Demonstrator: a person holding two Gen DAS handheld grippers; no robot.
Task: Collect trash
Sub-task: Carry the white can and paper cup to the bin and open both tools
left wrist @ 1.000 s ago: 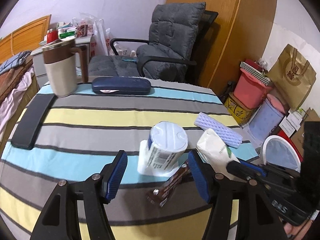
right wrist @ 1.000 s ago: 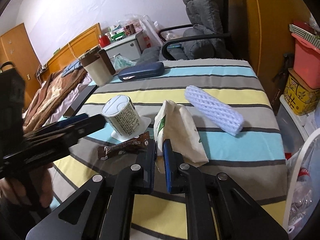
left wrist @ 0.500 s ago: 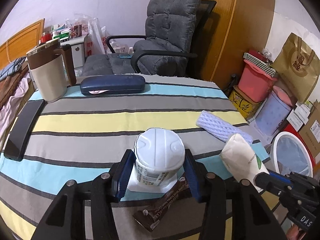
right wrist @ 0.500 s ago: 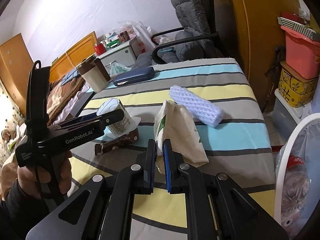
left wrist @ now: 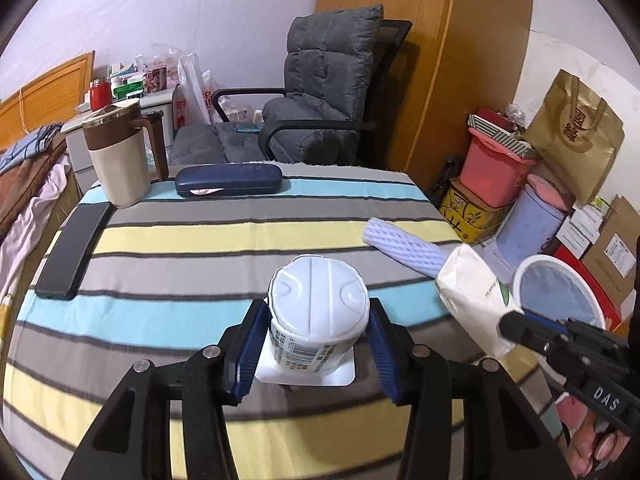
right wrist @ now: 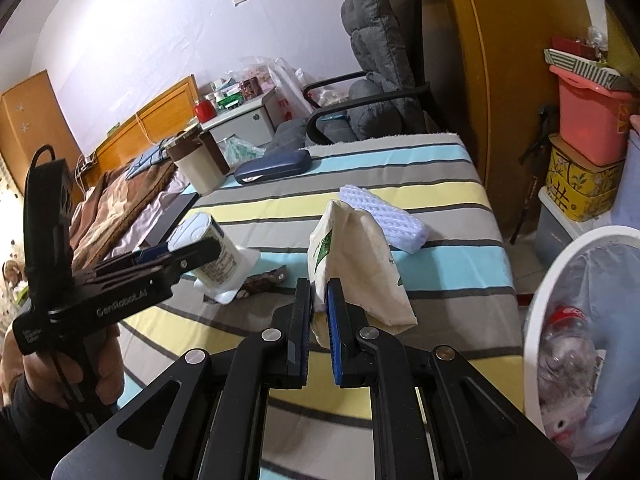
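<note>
My left gripper (left wrist: 316,344) is shut on a white plastic cup (left wrist: 318,316) turned upside down, its peeled lid hanging below, lifted off the striped table (left wrist: 208,240). The cup also shows in the right wrist view (right wrist: 212,248). My right gripper (right wrist: 319,300) is shut on a cream paper bag (right wrist: 356,256) with a green logo and holds it up above the table's right side; the bag shows in the left wrist view (left wrist: 476,304) too. A brown snack wrapper (right wrist: 266,280) and a lilac foam sleeve (right wrist: 384,216) lie on the table.
A white trash bin (right wrist: 576,332) with a liner and a bottle inside stands off the table's right edge. A beige jug (left wrist: 118,160), blue glasses case (left wrist: 228,180) and black phone (left wrist: 74,250) sit at the table's far and left sides. A grey chair (left wrist: 320,108) stands behind.
My left gripper closed around the cup and raised it off the table. My right gripper lifted the paper bag higher and moved it right toward the bin.
</note>
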